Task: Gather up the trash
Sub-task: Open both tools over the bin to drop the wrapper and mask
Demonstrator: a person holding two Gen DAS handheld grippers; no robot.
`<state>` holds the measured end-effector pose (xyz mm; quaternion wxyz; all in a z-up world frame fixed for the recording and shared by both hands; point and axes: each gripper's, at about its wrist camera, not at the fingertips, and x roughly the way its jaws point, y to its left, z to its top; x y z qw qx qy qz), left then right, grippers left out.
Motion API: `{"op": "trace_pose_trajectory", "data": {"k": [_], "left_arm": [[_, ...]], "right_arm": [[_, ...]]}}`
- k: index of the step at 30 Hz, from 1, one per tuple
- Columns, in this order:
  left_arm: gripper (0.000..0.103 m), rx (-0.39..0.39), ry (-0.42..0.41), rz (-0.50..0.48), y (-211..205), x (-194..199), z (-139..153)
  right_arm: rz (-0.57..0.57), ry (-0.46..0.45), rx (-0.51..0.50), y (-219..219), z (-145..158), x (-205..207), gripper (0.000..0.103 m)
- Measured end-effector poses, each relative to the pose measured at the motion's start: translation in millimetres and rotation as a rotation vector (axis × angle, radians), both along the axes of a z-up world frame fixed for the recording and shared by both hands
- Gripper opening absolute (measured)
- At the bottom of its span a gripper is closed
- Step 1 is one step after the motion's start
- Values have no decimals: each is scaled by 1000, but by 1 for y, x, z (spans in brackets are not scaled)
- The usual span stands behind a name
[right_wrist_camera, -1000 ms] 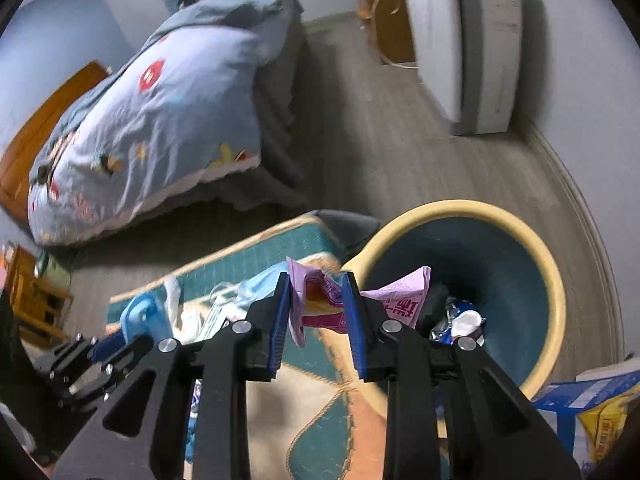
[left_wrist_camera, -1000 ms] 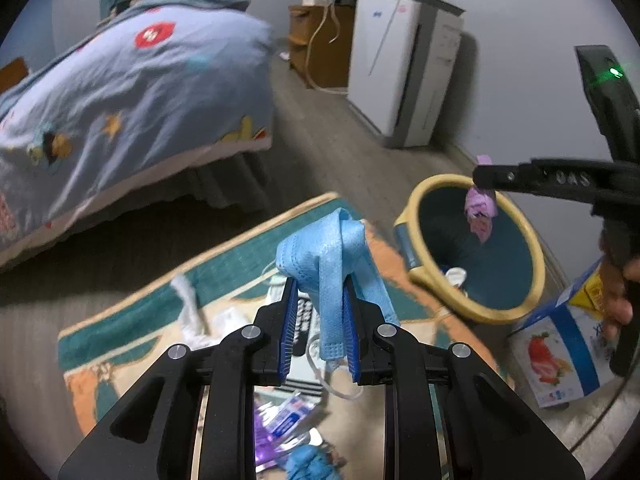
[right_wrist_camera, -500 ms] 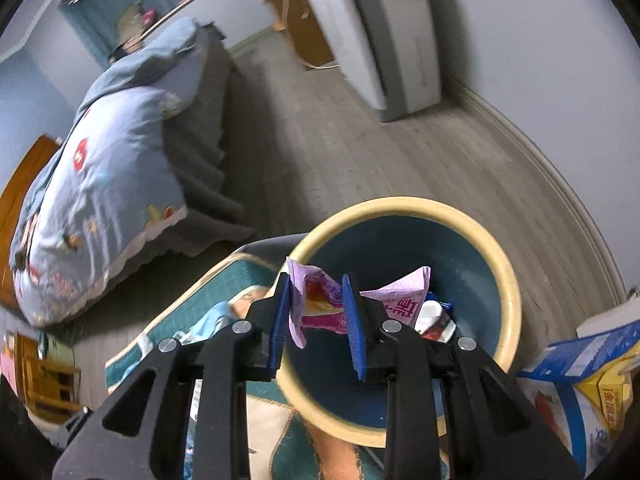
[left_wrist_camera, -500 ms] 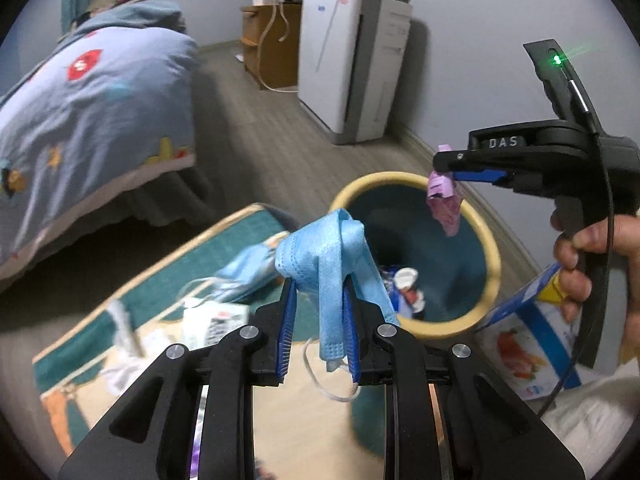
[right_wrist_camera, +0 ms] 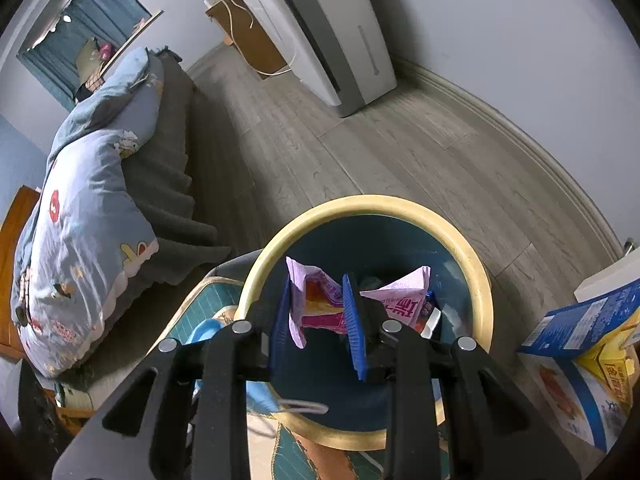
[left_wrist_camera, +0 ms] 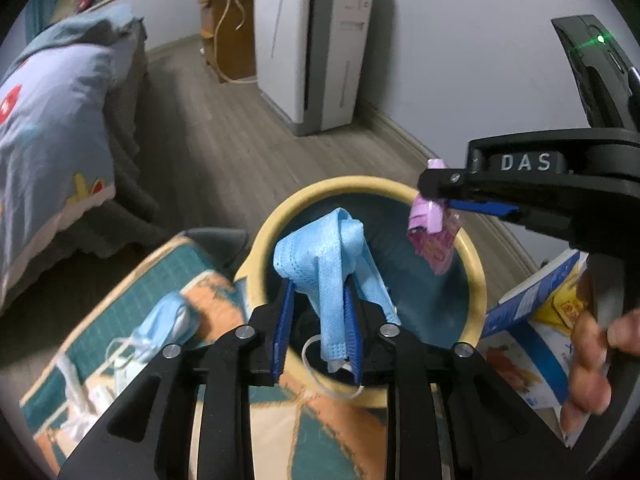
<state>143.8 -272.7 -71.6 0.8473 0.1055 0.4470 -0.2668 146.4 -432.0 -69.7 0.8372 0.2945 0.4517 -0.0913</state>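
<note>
A round bin (left_wrist_camera: 276,216) with a yellow rim and dark teal inside stands on the floor; it also shows in the right wrist view (right_wrist_camera: 476,264). My left gripper (left_wrist_camera: 318,320) is shut on a blue face mask (left_wrist_camera: 324,256) and holds it over the bin's near edge. My right gripper (right_wrist_camera: 316,312) is shut on a pink snack wrapper (right_wrist_camera: 320,304) above the bin's mouth; the wrapper also hangs in the left wrist view (left_wrist_camera: 434,232). Some wrappers lie at the bin's bottom.
A teal and orange rug (left_wrist_camera: 160,272) lies left of the bin with another blue mask (left_wrist_camera: 168,320) and tissue on it. A blue and yellow carton (left_wrist_camera: 532,320) stands right of the bin. A bed (right_wrist_camera: 88,200) and a white appliance (left_wrist_camera: 316,40) stand farther off.
Both grippers have moved toward the bin with their loads. The mask now hangs over the bin's near rim and the pink wrapper sits above the bin's opening.
</note>
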Motion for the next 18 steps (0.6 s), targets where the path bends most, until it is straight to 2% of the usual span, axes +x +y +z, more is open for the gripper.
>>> {"op": "trace_pose_trajectory", "data": {"k": [3, 5, 6, 8, 10, 12, 14, 16, 18], "left_arm": [[37, 7, -9, -9, -5, -2, -1], [53, -3, -15, -6, -4, -4, 0], [59, -10, -21, 1, -2, -4, 1], [77, -29, -36, 12, 5, -5, 4], [78, -39, -42, 17, 10, -6, 6], [81, -30, -45, 15, 15, -7, 7], [89, -12, -66, 19, 21, -11, 9], [91, -3, -83, 22, 31, -16, 12], [91, 7, -83, 30, 39, -18, 14]], "right_arm": [[-21, -11, -2, -5, 1, -2, 27], [-43, -16, 8, -8, 2, -4, 29], [-50, -16, 14, -9, 1, -5, 34], [-59, -9, 20, -9, -1, -5, 43], [-64, -6, 13, -8, -1, -5, 63], [-66, -9, 1, -7, 1, -6, 74], [-60, -10, -10, -5, 3, -5, 81], [-54, -5, -24, -3, 3, -4, 91], [-42, -1, -26, 0, 3, -2, 93]]}}
